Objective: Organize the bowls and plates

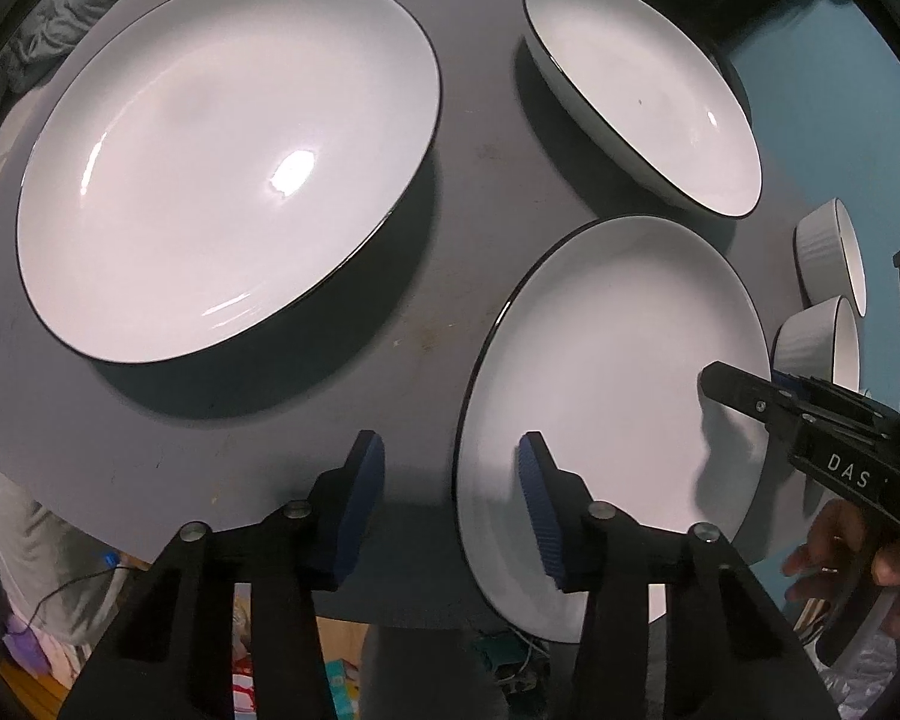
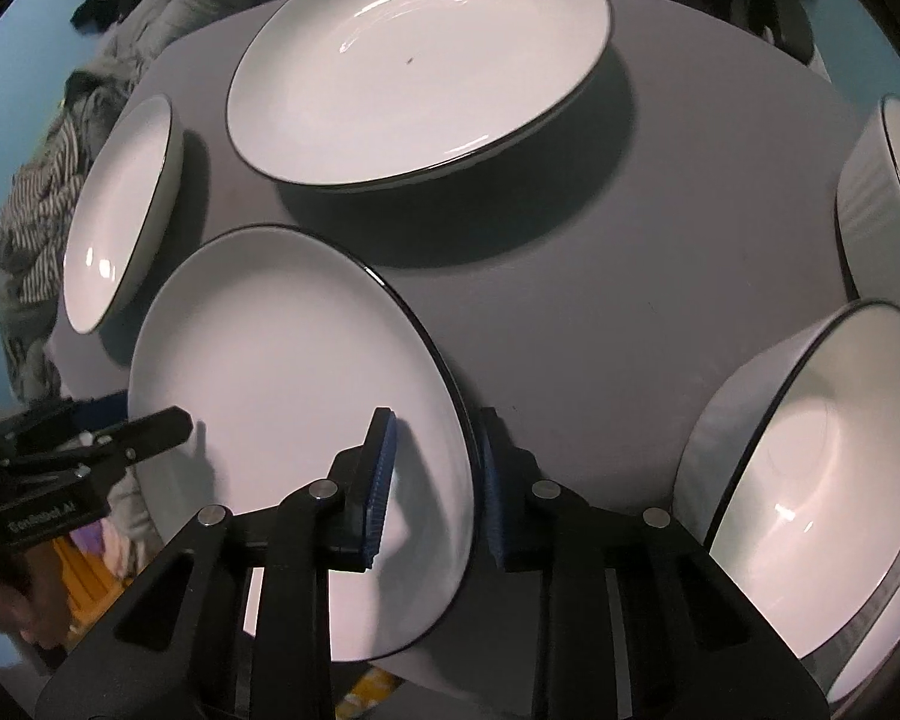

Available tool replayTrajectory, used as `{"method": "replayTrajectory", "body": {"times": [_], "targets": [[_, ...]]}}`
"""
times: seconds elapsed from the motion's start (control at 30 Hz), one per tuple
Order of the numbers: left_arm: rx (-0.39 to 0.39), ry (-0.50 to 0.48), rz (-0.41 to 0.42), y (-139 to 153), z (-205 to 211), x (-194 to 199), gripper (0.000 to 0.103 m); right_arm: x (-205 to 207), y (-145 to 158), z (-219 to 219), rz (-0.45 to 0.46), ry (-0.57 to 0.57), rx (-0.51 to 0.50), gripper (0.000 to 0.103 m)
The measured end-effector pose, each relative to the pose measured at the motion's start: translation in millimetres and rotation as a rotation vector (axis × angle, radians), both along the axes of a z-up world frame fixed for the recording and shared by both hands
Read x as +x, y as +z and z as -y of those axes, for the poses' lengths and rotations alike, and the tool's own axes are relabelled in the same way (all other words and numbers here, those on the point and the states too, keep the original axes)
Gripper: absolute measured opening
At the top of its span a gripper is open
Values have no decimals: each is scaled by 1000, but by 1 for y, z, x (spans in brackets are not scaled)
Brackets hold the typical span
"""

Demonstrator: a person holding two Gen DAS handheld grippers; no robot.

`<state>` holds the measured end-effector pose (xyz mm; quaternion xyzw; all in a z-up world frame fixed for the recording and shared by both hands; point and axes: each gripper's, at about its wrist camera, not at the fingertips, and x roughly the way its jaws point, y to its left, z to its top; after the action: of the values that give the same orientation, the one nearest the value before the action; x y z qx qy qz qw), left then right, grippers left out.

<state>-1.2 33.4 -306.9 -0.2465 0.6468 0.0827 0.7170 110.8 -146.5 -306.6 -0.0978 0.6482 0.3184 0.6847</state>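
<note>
My work rests on a grey tabletop [image 1: 438,312], lit from overhead so hard glints and dark shadows fall on it. Beyond its edge at ten o'clock in my right view lies a heap of grey and striped clothing [image 2: 48,204] against a teal-blue wall [image 2: 30,48]. At seven o'clock in my left view, colourful clutter [image 1: 48,648] covers the floor.

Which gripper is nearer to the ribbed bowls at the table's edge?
Right. The right gripper straddles the flat plate's rim beside the ribbed bowls; the left gripper straddles that plate's opposite rim, farther away.
</note>
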Motion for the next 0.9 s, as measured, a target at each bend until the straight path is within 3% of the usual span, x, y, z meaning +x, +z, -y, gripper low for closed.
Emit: {"method": "replayTrajectory", "body": {"times": [0.13, 0.27, 0.5, 0.67, 0.9], "targets": [[-18, -16, -12, -1, 3, 6, 28, -4, 5, -2, 8, -23, 2, 25], [-69, -10, -14, -4, 5, 4, 21, -6, 10, 3, -6, -41, -9, 25], [-81, 10, -37, -6, 2, 7, 21, -10, 11, 9, -43, -15, -28, 23], [-59, -64, -49, -5, 6, 12, 22, -5, 14, 17, -86, -24, -6, 21], [-61, -51, -64, -4, 9, 18, 22, -4, 14, 18, -121, -45, 2, 19]]}}
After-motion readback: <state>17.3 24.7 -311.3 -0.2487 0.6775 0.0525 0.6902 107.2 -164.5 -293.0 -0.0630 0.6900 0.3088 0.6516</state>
